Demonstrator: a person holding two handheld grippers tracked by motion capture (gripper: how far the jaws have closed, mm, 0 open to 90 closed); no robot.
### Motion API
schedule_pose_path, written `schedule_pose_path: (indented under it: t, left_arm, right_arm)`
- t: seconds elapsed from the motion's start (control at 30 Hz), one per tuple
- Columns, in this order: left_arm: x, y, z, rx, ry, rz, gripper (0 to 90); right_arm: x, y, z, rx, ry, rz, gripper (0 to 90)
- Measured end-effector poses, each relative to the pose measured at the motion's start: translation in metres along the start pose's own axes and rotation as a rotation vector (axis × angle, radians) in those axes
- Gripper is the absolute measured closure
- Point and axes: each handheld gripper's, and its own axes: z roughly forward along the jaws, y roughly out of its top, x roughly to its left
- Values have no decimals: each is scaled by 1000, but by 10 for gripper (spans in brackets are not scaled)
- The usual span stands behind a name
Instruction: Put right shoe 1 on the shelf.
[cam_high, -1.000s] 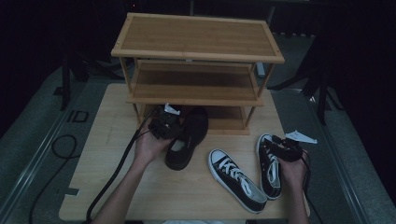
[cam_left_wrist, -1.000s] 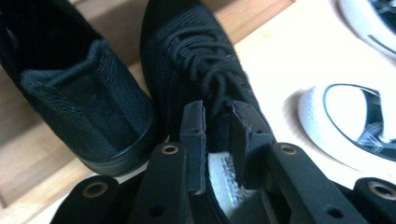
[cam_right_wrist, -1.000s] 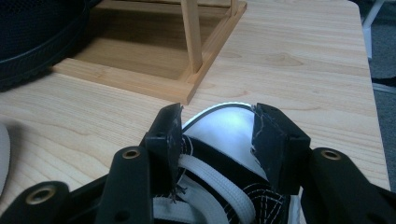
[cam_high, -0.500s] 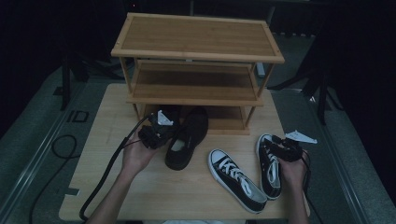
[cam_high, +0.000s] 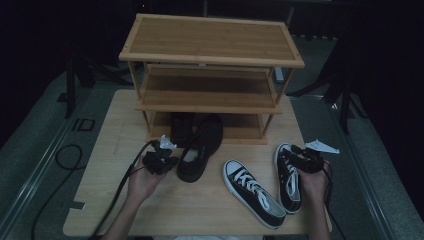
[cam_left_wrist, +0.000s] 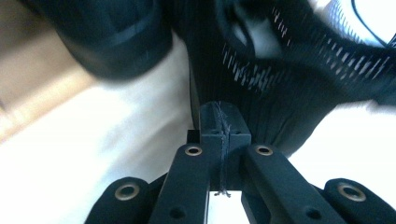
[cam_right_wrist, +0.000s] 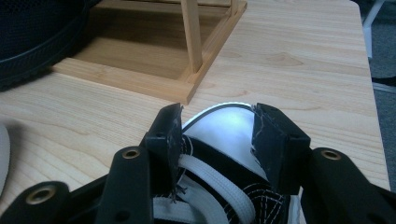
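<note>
Right hand-held gripper (cam_right_wrist: 217, 135) straddles the sneaker's toe (cam_right_wrist: 224, 123) near the table (cam_right_wrist: 299, 70) edge.

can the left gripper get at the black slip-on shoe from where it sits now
Probably yes. The left gripper sits right beside the black slip-on shoe on the table, with nothing between them. Its jaws are shut, so they would need to open first. The shoe's toe lies under the rack, but its heel end is exposed.

Wood table (cam_high: 115, 200), 3-tier rack (cam_high: 210, 75), blk shoes (cam_high: 200, 147), 2 sneakers (cam_high: 252, 192)

L claw (cam_high: 168, 161) back off shoe (cam_high: 200, 147)
</note>
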Motion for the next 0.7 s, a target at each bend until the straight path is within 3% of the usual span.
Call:
schedule_pose_path:
  t: [0.07,0.1,0.17,0.4,0.5,0.57,0.7]
  left_arm:
    - [1,-6,2,10,15,1,900]
    - [1,-12,1,-3,-8,-9,900]
    - [-5,-16,1,4,12,34,900]
    - [-22,-18,11,37,36,82,900]
    - [-23,-17,9,31,12,75,900]
    - [-28,-17,9,32,21,81,900]
    - [-41,-16,10,22,-10,97,900]
  right_arm:
    - [0,0,0,0,0,2,525]
    - [0,0,0,0,0,2,525]
    - [0,0,0,0,-2,2,525]
    - [1,0,0,1,-4,-2,525]
    - [0,0,0,1,-3,-2,525]
    - [0,0,0,1,-3,-1,525]
    - [0,0,0,1,-4,-1,525]
